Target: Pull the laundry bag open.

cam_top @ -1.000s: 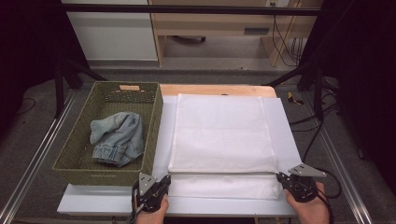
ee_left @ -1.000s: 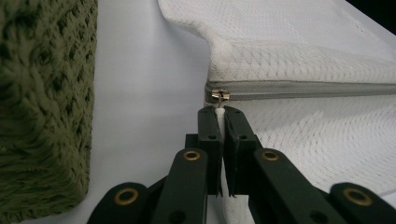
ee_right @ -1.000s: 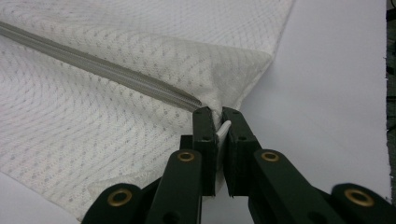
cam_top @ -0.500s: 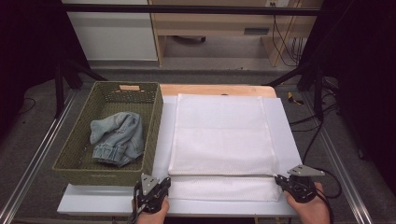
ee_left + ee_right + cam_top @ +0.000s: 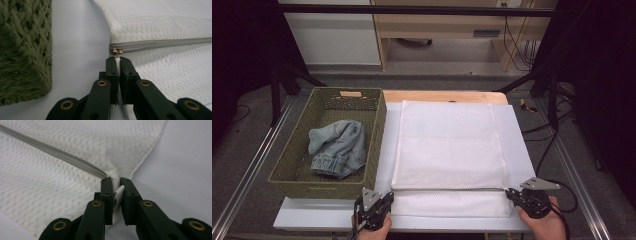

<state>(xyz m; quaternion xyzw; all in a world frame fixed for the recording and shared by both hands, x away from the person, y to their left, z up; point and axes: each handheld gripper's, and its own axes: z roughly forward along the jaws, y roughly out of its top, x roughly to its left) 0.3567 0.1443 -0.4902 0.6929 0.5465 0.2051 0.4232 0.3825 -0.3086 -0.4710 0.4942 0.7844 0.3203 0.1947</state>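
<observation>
High view: mesh bag (image 5: 449, 145) beside basket (image 5: 377, 140)

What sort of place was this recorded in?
Most likely a lab or test workspace, not a home: a white table stands between metal rails, black stands hold up a crossbar, and loose cables trail across the grey floor. A woven basket and mesh laundry bag look like set-out props.

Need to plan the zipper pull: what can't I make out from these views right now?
- Zipper pull tab: left gripper view, mostly hidden between the left tool jaws.
- Mesh laundry bag contents: high view, fabric hides them.
- Bag corner tab: right gripper view, half covered by the right tool.
- Denim garment type: crumpled in basket.
</observation>
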